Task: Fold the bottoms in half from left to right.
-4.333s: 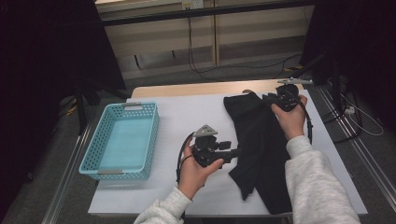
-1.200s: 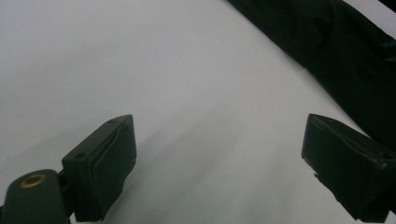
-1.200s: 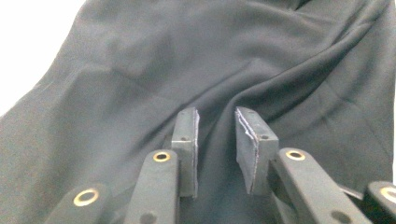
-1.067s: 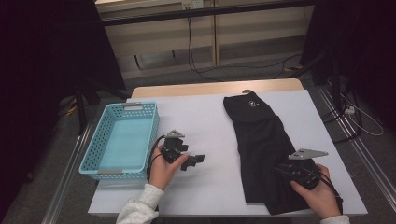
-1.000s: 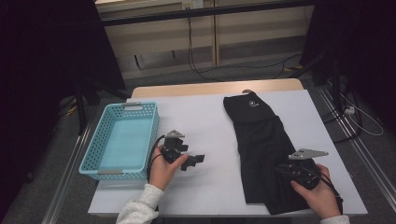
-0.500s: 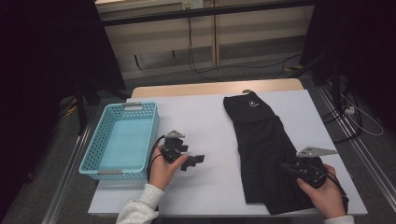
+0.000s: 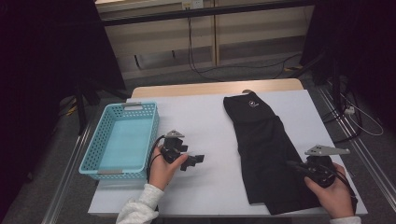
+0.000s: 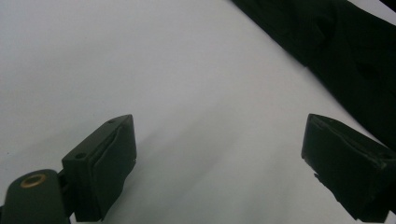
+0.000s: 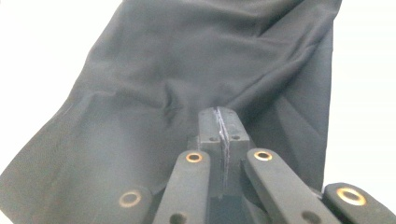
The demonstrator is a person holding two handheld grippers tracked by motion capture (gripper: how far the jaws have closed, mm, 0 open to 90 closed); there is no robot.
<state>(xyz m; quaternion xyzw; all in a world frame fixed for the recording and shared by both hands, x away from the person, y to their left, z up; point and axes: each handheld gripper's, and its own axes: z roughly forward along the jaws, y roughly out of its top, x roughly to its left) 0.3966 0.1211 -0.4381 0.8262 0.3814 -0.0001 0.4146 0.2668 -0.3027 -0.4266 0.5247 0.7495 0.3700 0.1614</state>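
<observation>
So, the black garment (image 7: 268, 154) is laid out lengthwise on the right half of the white table (image 7: 205, 116), with a small white logo near its far end. Its near hem is partly covered by the right hand (image 7: 334, 196), and the fabric is so dark in the high view that folds can barely be made out there. What kind of garment it is can't be told for sure.

The right tongs (image 7: 294, 164) are seen over the near right part of the garment, jaws pointing left across the cloth. In the right gripper view (image 9: 219, 122) the jaws are pressed fully together, having just closed. A crease of fabric runs up to the tip, but whether any cloth is actually pinched can't be made out, since the tip hides that spot.

The left tongs (image 7: 196, 159) are held over bare table between the turquoise basket (image 7: 93, 156) and the garment, well apart from the cloth. In the left gripper view (image 8: 219, 158) the jaws are spread wide with nothing between them, and the garment's edge (image 8: 336, 51) is cut off at the upper right corner.
</observation>
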